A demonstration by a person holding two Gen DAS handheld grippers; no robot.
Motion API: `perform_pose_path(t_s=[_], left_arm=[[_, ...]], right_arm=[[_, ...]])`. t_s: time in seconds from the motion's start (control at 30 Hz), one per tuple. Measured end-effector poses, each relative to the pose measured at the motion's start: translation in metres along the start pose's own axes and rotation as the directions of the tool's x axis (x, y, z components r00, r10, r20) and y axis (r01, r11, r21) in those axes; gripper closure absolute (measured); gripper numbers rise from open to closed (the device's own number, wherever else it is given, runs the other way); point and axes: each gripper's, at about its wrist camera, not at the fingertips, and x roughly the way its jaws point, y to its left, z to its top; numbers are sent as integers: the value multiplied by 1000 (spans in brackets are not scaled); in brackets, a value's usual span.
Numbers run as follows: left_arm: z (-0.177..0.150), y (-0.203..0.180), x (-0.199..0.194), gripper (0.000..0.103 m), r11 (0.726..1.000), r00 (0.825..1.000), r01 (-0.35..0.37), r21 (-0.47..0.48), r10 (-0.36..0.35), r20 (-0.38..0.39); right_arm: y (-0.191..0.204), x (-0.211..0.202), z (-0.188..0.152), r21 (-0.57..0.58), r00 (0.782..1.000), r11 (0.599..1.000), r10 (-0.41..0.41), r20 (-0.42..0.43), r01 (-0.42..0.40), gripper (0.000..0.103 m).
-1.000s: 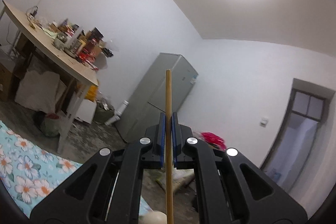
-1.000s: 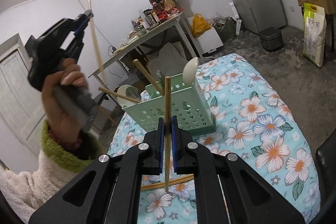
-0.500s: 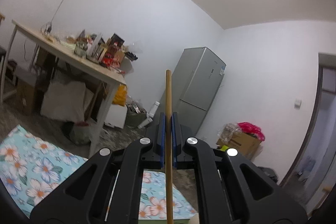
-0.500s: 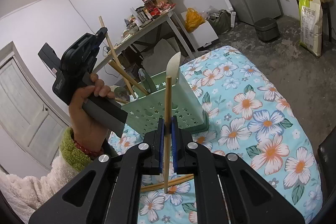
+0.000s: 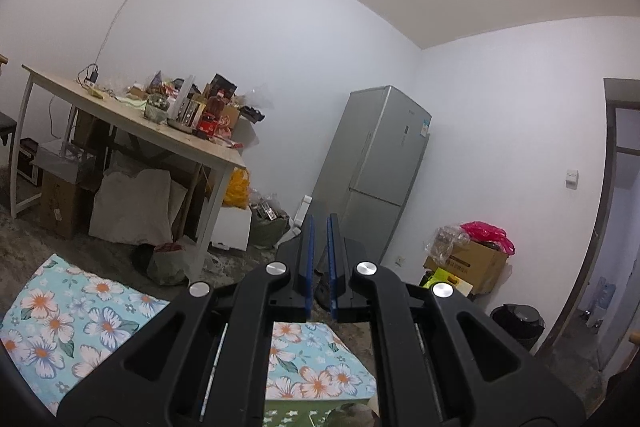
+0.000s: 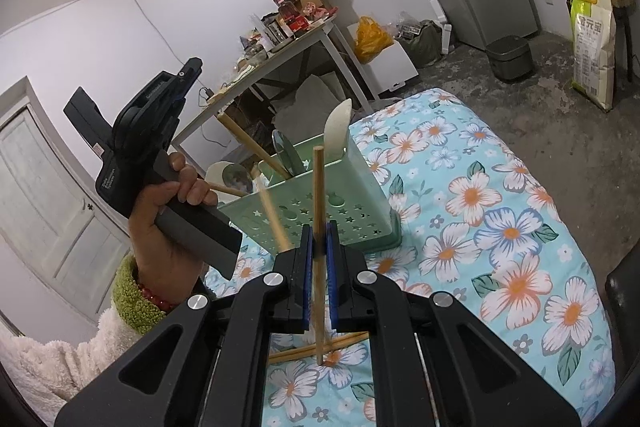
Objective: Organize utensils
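Gripping one chopstick [image 6: 319, 227] upright, right gripper [image 6: 319, 241] waits before the caddy [image 6: 320, 203]; left gripper [image 5: 319, 259] (slightly parted, empty) hangs above it, a blurred chopstick [image 6: 272, 211] dropping in

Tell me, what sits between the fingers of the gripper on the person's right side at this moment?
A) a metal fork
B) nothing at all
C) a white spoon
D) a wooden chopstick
D: in the right wrist view the right gripper pinches an upright wooden chopstick in front of the green utensil basket.
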Motion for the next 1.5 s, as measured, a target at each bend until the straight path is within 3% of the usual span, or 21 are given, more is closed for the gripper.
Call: perform_pose_path(t_s=[0.17, 0.23, 0.27, 0.37, 0.5, 0.57, 0.6, 0.67, 0.73, 0.83, 0.87, 0.93, 1.0, 1.07, 1.23, 1.3, 1.4, 1.5], left_arm=[[2, -1, -14, 98, 998, 993, 57, -21, -59, -100], [1, 0, -23, 91, 996, 984, 83, -34, -87, -156], [0, 0, -32, 85, 992, 972, 115, -48, -123, -201], [-7, 4, -53, 81, 988, 946, 144, -54, -153, -285], [-16, 22, -87, 78, 985, 903, 147, -92, -172, -394], [-21, 32, -108, 71, 983, 880, 138, -119, -177, -440], [-26, 38, -119, 68, 980, 859, 137, -142, -190, -475], [-42, 48, -135, 64, 966, 799, 124, -227, -233, -554], [-68, 60, -147, 63, 937, 714, 83, -340, -293, -636], [-109, 72, -154, 63, 892, 621, -5, -451, -351, -701], [-121, 75, -152, 63, 878, 600, -38, -476, -361, -714], [-149, 83, -148, 63, 822, 546, -106, -560, -422, -724], [-171, 90, -145, 63, 772, 518, -182, -609, -451, -727], [-189, 97, -145, 63, 729, 510, -254, -636, -458, -728], [-212, 117, -144, 62, 622, 545, -387, -681, -442, -713], [-215, 120, -145, 62, 597, 555, -414, -687, -433, -710], [-215, 120, -144, 63, 591, 566, -441, -675, -400, -721], [-217, 122, -144, 75, 587, 569, -483, -650, -353, -742]], right_arm=[[-1, -3, 0, 4, 1000, 1000, 1, 5, -1, 96], [-3, -1, -2, 9, 1000, 1000, 3, -4, -3, 96], [-3, -1, -3, 14, 1000, 1000, 6, -8, -6, 96], [-5, -2, -5, 19, 1000, 1000, 4, -9, -4, 96], [-8, -5, -8, 28, 1000, 1000, 0, -7, 0, 96], [-8, -6, -8, 33, 1000, 999, -1, -7, 1, 96], [-8, -6, -8, 35, 1000, 999, 0, -6, 0, 96], [-8, -7, -8, 34, 1000, 999, 0, -5, 0, 96], [-7, -8, -9, 28, 1000, 1000, 1, -3, -1, 96], [-3, -10, -10, 18, 1000, 1000, -3, 2, 3, 96], [-2, -11, -11, 16, 1000, 1000, -3, 3, 3, 96], [0, -13, -13, 14, 1000, 1000, -3, 5, 3, 96], [1, -15, -14, 12, 1000, 1000, -3, 8, 3, 96], [3, -18, -15, 2, 1000, 1000, -9, 15, 9, 96], [3, -30, -17, -20, 998, 999, -35, 44, 36, 96], [0, -35, -16, -16, 997, 999, -45, 55, 46, 96], [-4, -41, -16, -8, 997, 999, -50, 66, 51, 96], [-7, -46, -15, -2, 996, 999, -45, 76, 46, 96]])
